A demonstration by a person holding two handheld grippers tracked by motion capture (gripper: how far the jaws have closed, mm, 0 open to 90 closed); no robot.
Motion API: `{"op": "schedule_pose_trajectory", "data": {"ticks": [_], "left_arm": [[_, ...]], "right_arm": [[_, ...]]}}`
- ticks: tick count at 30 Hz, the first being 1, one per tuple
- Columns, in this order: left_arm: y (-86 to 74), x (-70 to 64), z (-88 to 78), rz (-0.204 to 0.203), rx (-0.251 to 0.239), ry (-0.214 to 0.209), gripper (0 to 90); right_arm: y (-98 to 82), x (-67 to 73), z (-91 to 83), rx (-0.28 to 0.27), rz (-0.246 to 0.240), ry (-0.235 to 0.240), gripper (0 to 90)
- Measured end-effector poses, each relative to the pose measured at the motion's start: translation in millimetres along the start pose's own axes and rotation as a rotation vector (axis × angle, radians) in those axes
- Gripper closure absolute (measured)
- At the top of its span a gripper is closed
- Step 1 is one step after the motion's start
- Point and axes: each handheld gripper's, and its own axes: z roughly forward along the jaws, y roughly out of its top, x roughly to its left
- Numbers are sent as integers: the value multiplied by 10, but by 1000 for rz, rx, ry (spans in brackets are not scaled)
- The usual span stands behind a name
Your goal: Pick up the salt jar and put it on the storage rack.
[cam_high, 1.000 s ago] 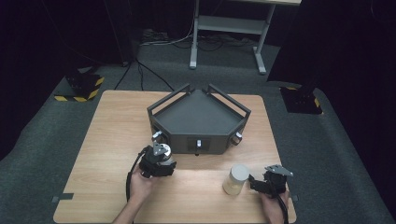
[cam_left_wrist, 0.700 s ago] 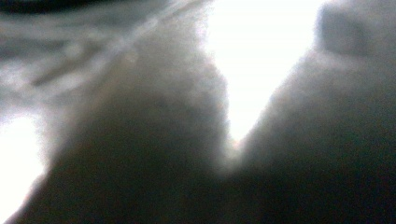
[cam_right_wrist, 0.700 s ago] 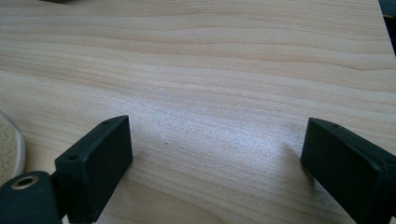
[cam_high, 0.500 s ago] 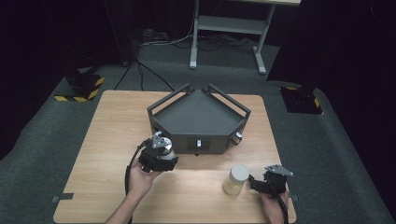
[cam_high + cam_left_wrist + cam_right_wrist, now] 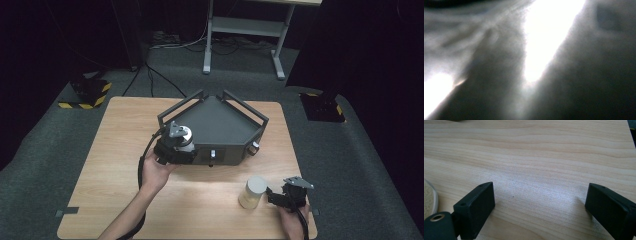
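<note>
Change: my left fingers [image 5: 176, 142], clamped on a jar [image 5: 183, 136], have risen to the tray [image 5: 225, 120].
Right fingers [image 5: 539, 205]: apart, idle on the worktop [image 5: 115, 150] beside the cup [image 5: 252, 192].
Meaning: jar likely goes into the tray.

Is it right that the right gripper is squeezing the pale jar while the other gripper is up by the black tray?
Not quite. The right gripper is not squeezing the pale jar: the right gripper view shows its jaws standing apart over bare wood, with nothing between them. The rest holds: in the high view the left gripper is up by the black tray.
</note>
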Motion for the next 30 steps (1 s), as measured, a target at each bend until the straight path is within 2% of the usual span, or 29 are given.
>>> {"op": "schedule_pose_trajectory", "data": {"ticks": [3,7,8,11,13,18,19,24,30], "left_arm": [[103,21,33,-7,-3,2,303],[279,36,151,-27,8,31,303],[279,36,151,-27,8,31,303],[363,73,253,-69,22,41,302],[434,68,371,-85,41,66,302],[497,60,521,-100,62,94,303],[515,70,582,-114,72,101,302],[552,63,681,-113,97,122,302],[551,82,799,-137,119,135,302]], "right_arm": [[1,-1,0,0,0,1,88],[0,-1,0,0,-1,1,88],[0,-1,0,0,-1,1,88],[2,-2,-1,1,-2,4,88],[2,-4,-1,1,-3,5,88],[2,-6,-1,1,-5,7,88],[2,-6,-1,1,-5,7,88],[0,-5,0,0,-4,7,88],[1,-6,-1,1,-5,7,88]]}}
